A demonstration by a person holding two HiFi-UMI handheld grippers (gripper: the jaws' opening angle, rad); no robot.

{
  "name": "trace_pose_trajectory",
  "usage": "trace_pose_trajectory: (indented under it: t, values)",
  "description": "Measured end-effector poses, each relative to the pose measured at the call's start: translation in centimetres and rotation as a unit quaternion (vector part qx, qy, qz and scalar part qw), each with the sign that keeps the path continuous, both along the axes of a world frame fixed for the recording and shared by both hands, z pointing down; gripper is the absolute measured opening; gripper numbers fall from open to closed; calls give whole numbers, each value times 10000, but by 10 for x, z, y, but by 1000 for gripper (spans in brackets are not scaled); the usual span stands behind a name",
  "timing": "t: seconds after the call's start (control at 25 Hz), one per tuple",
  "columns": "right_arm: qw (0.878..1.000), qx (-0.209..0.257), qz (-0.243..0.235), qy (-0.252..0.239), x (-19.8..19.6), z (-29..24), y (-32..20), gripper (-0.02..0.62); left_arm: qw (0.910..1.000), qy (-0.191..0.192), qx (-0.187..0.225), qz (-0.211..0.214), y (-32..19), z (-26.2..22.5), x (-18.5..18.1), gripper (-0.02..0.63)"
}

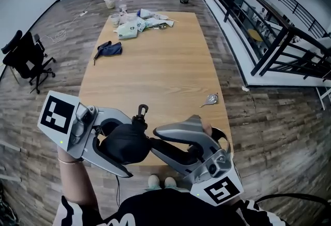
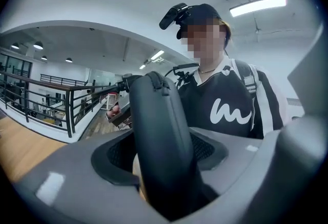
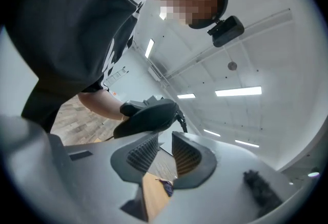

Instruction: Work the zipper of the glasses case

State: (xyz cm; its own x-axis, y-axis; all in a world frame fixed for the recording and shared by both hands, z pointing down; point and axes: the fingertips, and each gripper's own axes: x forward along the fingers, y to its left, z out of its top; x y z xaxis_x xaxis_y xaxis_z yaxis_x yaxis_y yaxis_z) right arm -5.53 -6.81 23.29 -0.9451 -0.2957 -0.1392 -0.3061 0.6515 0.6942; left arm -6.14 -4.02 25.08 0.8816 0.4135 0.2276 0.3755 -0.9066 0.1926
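Left gripper view is showing the left gripper [image 2: 160,159] clamping the black glasses case [image 2: 156,115] edge-on between its pads, with the zipper seam running over the case's top. The right gripper [image 3: 164,148] is standing with its jaws a little apart and nothing between them; in the right gripper view the case is sitting just past the tips, beside the left-hand pad and not inside the gap. In the head view both tools are meeting over the near edge of the wooden table [image 1: 155,80], the case lifted off it, and what looks like the zipper pull [image 1: 140,112] is sticking up from the case's top. The step in hand, as I am reading it, is getting the free jaws onto that pull. To do it well, the right gripper is needing to line its gap up with the small tab, not the case's body, close on the tab alone, and then draw it along the curve of the seam while the left gripper is holding the case steady against the tug; pulling away from the seam is likely to jam the slider or twist the case out of its clamp. Elsewhere, a dark cloth [image 1: 108,49] is lying toward the table's far left, a litter of packets [image 1: 139,23] is crowding the table's far end, and a crumpled wrapper [image 1: 211,99] is resting near the table's right edge.
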Motion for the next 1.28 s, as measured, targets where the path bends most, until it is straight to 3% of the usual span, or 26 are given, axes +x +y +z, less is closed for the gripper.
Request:
trace_pose_trajectory:
  t: [0.4,0.64,0.96,1.28]
  values:
    - [9995,141,-2,-279,9,-18,9,74,9988,-116,-318,355,16,4,3,282]
    - [9993,-28,-329,-165,3,-9,20,74,9983,112,-425,395,19,0,2,281]
    - [9979,-28,-604,-239,6,-19,29,74,9960,-393,-588,540,30,13,3,276]
    - [9956,-285,-772,-451,11,-20,30,74,9951,-518,-570,624,36,19,12,270]
